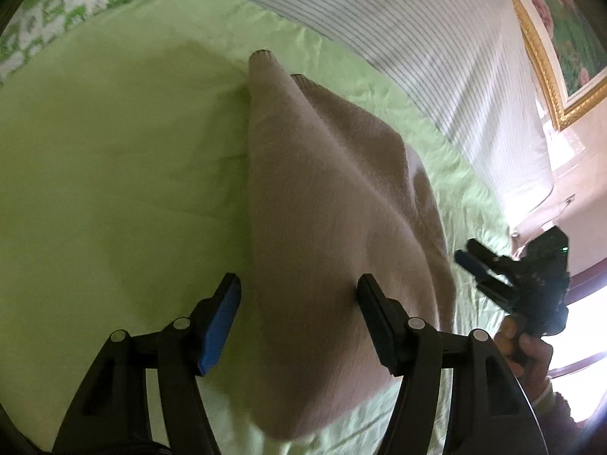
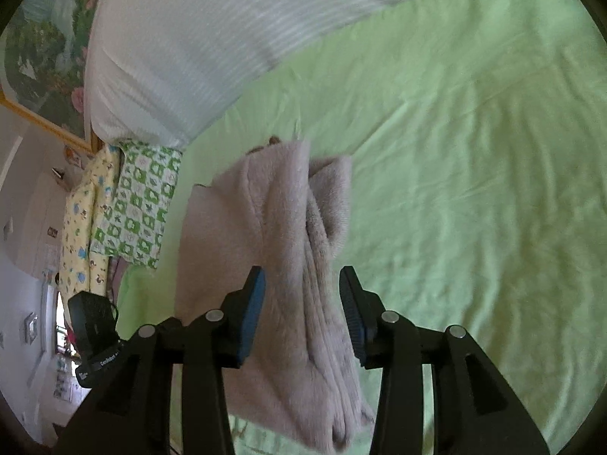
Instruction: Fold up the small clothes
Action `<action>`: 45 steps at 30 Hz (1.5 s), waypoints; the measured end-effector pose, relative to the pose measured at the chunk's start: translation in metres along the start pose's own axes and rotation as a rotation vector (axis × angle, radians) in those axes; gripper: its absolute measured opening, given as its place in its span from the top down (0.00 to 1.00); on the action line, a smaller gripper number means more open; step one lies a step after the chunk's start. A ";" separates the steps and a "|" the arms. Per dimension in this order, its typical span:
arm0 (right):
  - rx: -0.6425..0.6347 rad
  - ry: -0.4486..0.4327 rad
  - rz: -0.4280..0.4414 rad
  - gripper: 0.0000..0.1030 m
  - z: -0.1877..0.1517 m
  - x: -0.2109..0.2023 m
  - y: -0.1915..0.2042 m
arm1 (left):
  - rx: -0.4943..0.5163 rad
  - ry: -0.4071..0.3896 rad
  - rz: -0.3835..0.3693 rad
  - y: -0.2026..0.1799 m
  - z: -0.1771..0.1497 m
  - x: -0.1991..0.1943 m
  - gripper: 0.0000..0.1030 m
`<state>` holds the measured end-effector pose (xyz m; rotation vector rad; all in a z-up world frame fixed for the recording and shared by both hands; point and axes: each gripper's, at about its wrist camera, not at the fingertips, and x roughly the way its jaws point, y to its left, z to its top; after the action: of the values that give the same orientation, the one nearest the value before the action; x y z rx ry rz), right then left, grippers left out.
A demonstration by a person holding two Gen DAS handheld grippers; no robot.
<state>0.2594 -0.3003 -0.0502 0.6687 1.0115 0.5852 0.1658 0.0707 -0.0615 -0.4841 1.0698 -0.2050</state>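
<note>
A fuzzy beige-pink garment (image 1: 326, 204) lies folded lengthwise on the green bedsheet (image 1: 114, 189). My left gripper (image 1: 299, 295) is open, its fingers standing either side of the garment's near part, just above it. The right gripper (image 1: 468, 259) shows at the right edge of the left wrist view, held in a hand, beside the garment's right edge. In the right wrist view the garment (image 2: 273, 250) runs away from me in thick layered folds, and my right gripper (image 2: 301, 292) is open above its near end, holding nothing.
A white striped pillow (image 1: 436, 49) lies along the far side of the bed. Green-patterned (image 2: 140, 204) and yellow-patterned (image 2: 83, 227) cloths lie folded at the bed edge. A framed flower painting (image 1: 561, 38) hangs on the wall. The left gripper's body (image 2: 95, 337) shows at lower left.
</note>
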 end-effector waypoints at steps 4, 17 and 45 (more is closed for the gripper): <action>-0.007 -0.038 -0.001 0.59 -0.016 -0.022 0.004 | 0.016 0.011 0.045 -0.001 -0.018 -0.010 0.38; -0.122 0.100 -0.079 0.62 -0.071 0.011 0.018 | 0.030 0.094 0.155 -0.001 -0.051 0.015 0.37; -0.180 0.006 -0.123 0.60 -0.093 -0.021 0.036 | 0.094 -0.029 0.226 -0.026 -0.090 -0.029 0.32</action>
<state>0.1620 -0.2697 -0.0464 0.4428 0.9852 0.5636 0.0752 0.0342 -0.0611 -0.2784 1.0725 -0.0481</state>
